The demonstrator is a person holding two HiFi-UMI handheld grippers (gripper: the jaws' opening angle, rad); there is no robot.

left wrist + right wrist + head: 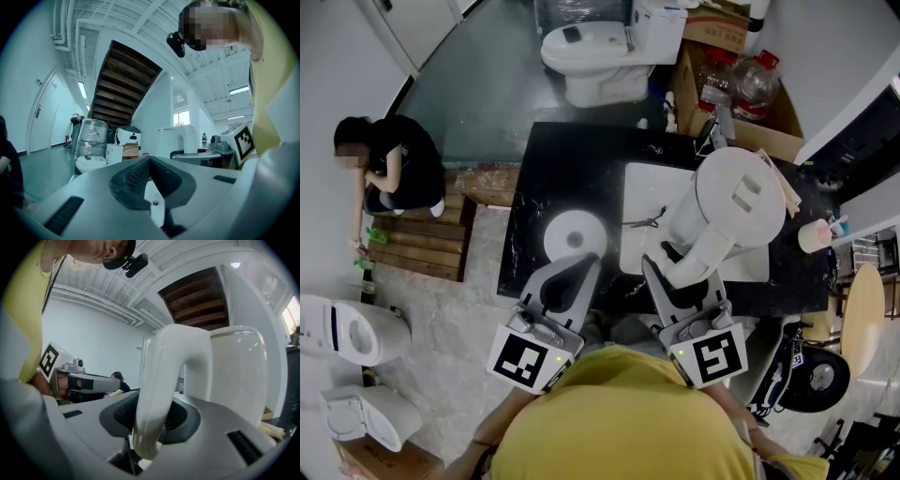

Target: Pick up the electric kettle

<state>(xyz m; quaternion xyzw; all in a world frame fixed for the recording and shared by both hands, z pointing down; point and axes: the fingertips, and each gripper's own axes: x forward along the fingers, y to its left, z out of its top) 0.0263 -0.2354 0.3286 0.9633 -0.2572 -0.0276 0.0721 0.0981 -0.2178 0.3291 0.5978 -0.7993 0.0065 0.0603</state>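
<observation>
Left gripper (579, 264): jaws together, empty, just short of the round base (575, 234) on the black counter (546, 169).
Right gripper (666, 255): clamped on the handle (157, 390) of the kettle (736, 202), which is off the base, to its right.
Risk: the grip looks low on the handle, so the heavy body may swing or slip loose.

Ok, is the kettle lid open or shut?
Shut: in the head view the lid lies flat and flush on top of the electric kettle, with no gap showing.
</observation>
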